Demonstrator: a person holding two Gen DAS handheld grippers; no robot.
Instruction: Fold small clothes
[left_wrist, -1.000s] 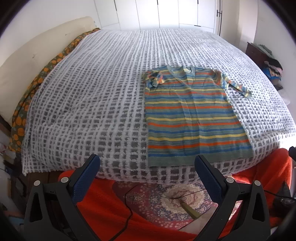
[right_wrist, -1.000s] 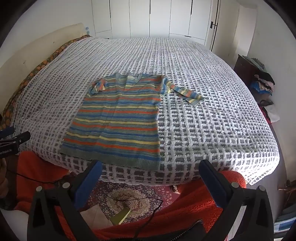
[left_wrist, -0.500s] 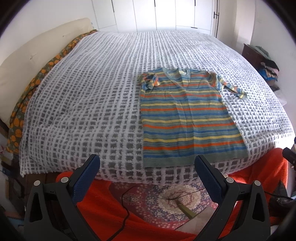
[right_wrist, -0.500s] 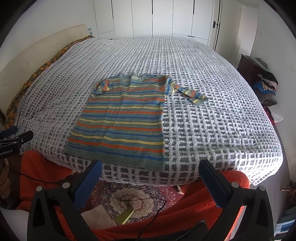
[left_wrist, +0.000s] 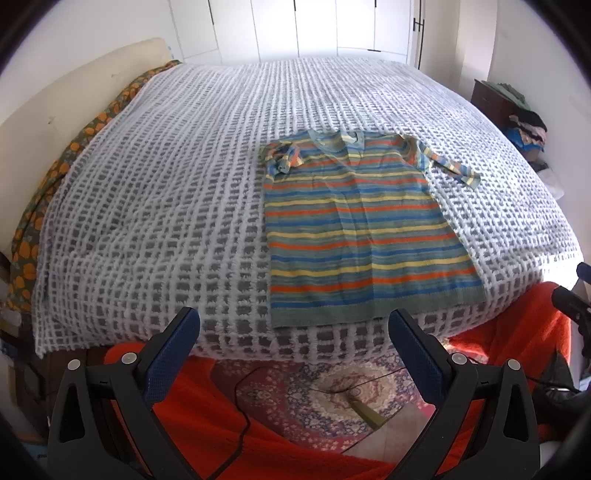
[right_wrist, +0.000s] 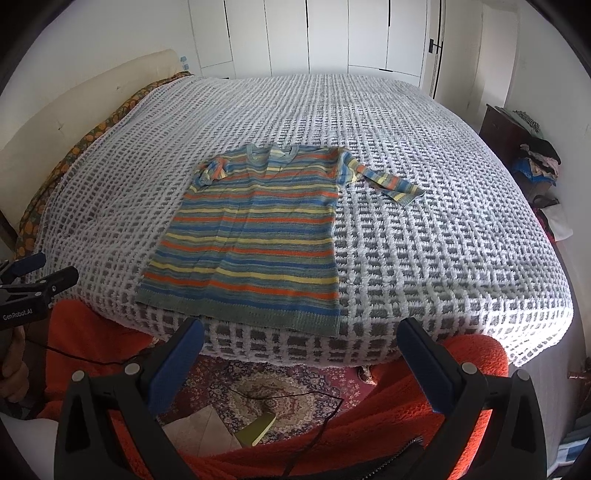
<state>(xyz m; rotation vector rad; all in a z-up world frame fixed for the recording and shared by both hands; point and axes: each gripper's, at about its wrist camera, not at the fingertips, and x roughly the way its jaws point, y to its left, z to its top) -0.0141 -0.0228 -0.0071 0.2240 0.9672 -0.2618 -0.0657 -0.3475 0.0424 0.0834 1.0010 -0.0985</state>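
Both tongs, left gripper and right gripper, are gaping empty; the striped sweater at frame centre is lying flat, so pinching the outstretched sleeve first seems wise.

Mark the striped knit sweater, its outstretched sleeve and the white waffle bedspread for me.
striped knit sweater (left_wrist: 365, 236), left wrist view, mid-chest.
outstretched sleeve (right_wrist: 391, 182), right wrist view, mid-length.
white waffle bedspread (right_wrist: 443, 240), right wrist view, bare area.

The striped sweater is a fine matt knit with a ribbed hem, lying on a bedspread of thick, nubby white weave over grey. Both grippers, left and right, look like matt black plastic with textured blue pads. A fuzzy orange cloth lies below the bed's near edge.
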